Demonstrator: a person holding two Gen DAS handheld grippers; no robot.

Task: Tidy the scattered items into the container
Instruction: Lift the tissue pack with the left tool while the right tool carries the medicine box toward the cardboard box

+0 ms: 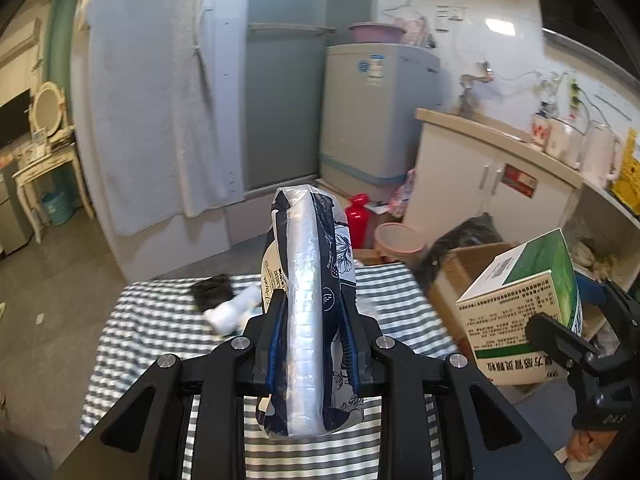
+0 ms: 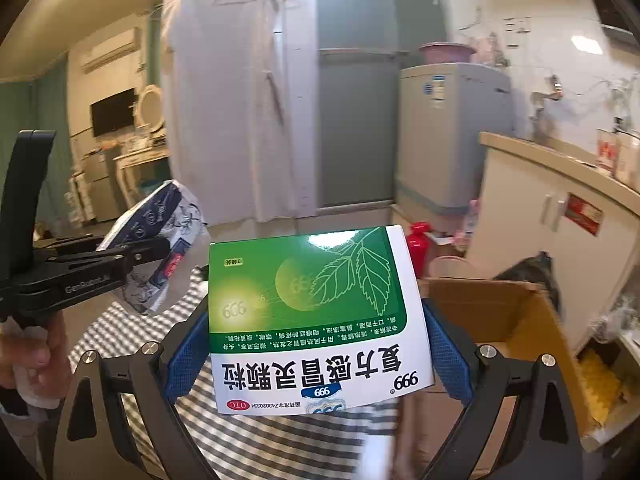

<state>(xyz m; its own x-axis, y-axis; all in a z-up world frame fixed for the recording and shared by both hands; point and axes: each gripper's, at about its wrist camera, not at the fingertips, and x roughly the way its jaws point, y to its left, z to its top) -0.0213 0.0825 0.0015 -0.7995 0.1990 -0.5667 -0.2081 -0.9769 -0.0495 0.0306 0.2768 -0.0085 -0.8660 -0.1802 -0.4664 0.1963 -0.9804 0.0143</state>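
While the left gripper (image 1: pixel 312 344) clamps a tissue pack (image 1: pixel 308 300) and the right gripper (image 2: pixel 316 356) squeezes a medicine box (image 2: pixel 316 320) above the striped table (image 1: pixel 160 320), either could slip short of the cardboard box (image 2: pixel 520 320) alongside.

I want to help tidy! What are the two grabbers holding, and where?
Left gripper pinches a blue-and-white packet by its flat faces, low down. Right gripper squeezes a green medicine box by its sides.
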